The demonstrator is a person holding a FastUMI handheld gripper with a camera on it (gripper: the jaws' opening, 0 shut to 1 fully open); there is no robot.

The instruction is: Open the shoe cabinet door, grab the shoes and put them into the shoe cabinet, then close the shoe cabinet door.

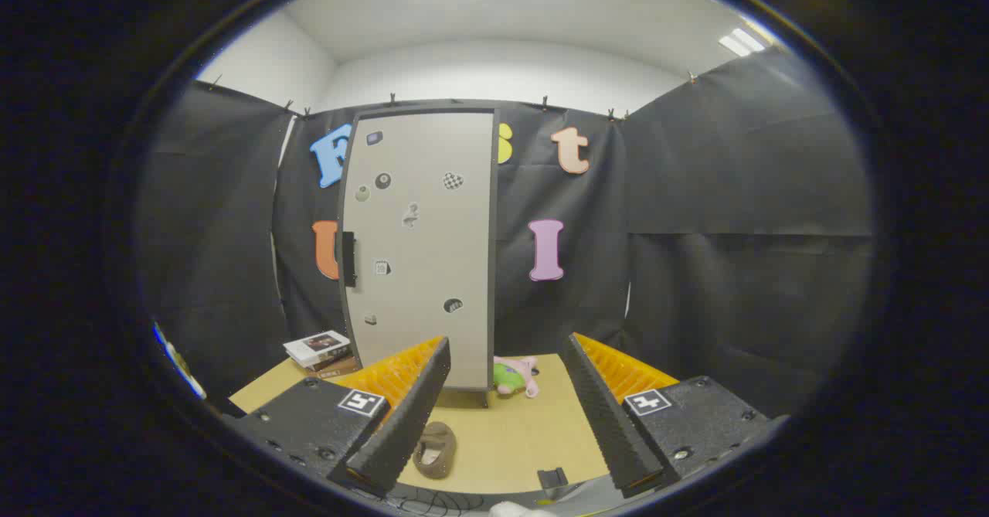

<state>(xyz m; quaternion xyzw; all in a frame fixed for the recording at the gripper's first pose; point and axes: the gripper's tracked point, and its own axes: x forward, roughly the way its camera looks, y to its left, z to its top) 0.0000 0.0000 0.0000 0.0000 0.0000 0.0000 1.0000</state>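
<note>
Tall and pale, the shoe cabinet (421, 246) stands upright at the back of the tan table (510, 440), right against the black cloth wall. Its door is shut, grey-white in a dark frame, dotted with small stickers, and a dark handle (349, 258) sits on its left edge about halfway up. The cabinet's lower left corner is hidden behind the left finger.

Down front, the gripper (506, 413) hangs over the near side of the table, jaws spread wide, nothing between the fingers but bare tabletop. They are black with ribbed inner faces and orange backs.

There's the shoe (435, 449), brown and low, a slipper-like thing lying on the table just beside the inner face of the left finger, well short of the cabinet. Part of it is tucked behind that finger, so its full shape is hard to make out.

Beyond the fingers, beside the cabinet's right foot, a pink and green soft toy (515, 376) lies on the table. To the cabinet's left, a small stack of books (321, 351). A little dark object (552, 477) sits at the table's near edge; what it is, I cannot tell.
</note>
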